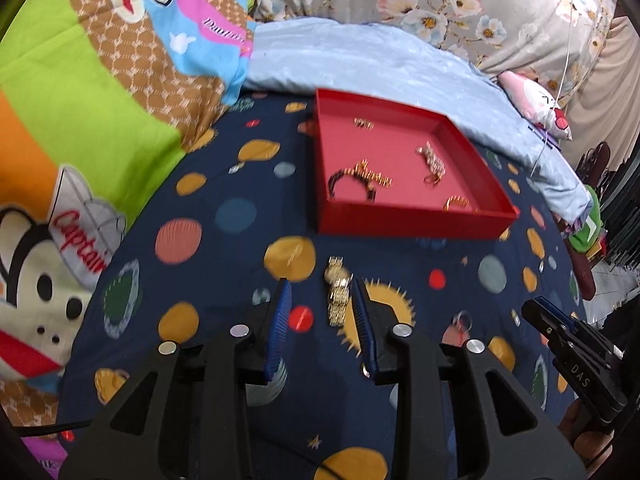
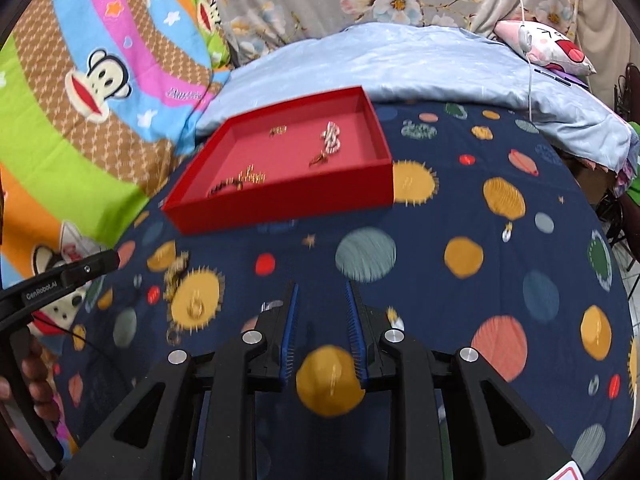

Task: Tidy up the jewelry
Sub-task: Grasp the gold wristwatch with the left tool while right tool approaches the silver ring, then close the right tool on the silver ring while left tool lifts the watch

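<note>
We hold both grippers, left [image 1: 322, 284] and right [image 2: 321, 286], jaws slightly apart and empty, over the bed [image 1: 224, 248], a gold watch [image 1: 338, 290] lying below the left jaws.

Both the left gripper [image 1: 320, 286] and right gripper [image 2: 321, 286] angle downward, jaws parted, empty.

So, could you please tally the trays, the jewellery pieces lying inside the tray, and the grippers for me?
Red tray: 1
Jewellery pieces in the tray: 4
Grippers: 2, the left gripper and the right gripper
Total: 7
</note>
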A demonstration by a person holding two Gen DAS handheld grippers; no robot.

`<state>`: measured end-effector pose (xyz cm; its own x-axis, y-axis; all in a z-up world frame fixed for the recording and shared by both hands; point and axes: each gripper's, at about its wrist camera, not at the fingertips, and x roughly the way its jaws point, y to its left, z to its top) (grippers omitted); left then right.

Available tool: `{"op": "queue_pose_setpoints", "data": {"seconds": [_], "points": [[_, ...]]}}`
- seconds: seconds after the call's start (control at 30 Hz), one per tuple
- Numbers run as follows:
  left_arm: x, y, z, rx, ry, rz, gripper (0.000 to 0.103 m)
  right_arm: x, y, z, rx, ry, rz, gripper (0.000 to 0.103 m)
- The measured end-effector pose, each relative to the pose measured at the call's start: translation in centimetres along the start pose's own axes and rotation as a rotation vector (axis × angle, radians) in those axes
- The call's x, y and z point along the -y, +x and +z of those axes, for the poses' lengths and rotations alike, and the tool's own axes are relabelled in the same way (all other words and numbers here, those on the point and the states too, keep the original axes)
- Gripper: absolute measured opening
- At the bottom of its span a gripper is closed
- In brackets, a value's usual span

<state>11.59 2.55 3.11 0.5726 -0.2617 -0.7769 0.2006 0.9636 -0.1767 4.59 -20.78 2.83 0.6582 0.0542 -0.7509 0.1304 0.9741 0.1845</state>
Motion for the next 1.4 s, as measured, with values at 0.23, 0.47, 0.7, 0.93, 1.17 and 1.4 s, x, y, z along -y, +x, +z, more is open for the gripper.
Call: {"op": "queue_pose_setpoints", "data": {"seconds": [0.23, 0.47, 0.7, 0.93, 1.17, 1.4], "points": [[-0.3, 1.0, -1.9, -0.039, -0.003, 0.035, 0.052, -0.9, 0.4, -1.9, -0.037, -0.017, 0.003, 0.031], [0.5, 3.2, -1.7, -0.066, 0.006, 0.035, 0.059, -1.6, 1.0, -2.3, -0.049, -0.035, 0.005, 0.035], [1.8, 6.1, -1.1, -0.094, -0.003, 0.026, 0.059, -1.7, 1.2, -2.3, -0.058, -0.033, 0.011, 0.035], [2.0, 7.2, -0.4, -0.095, -0.014, 0.017, 0.045, -1.7, 1.8, -2.2, -0.068, -0.034, 0.016, 0.035], [1.6, 7.5, 0.1, -0.106, -0.032, -0.002, 0.012, -2.2, 2.8, -2.0, -0.082, -0.043, 0.025, 0.035], [1.1, 5.6, -0.1, -0.079, -0.040, -0.026, 0.011, -2.8, 4.2, -1.6, -0.094, -0.063, 0.026, 0.035]]}}
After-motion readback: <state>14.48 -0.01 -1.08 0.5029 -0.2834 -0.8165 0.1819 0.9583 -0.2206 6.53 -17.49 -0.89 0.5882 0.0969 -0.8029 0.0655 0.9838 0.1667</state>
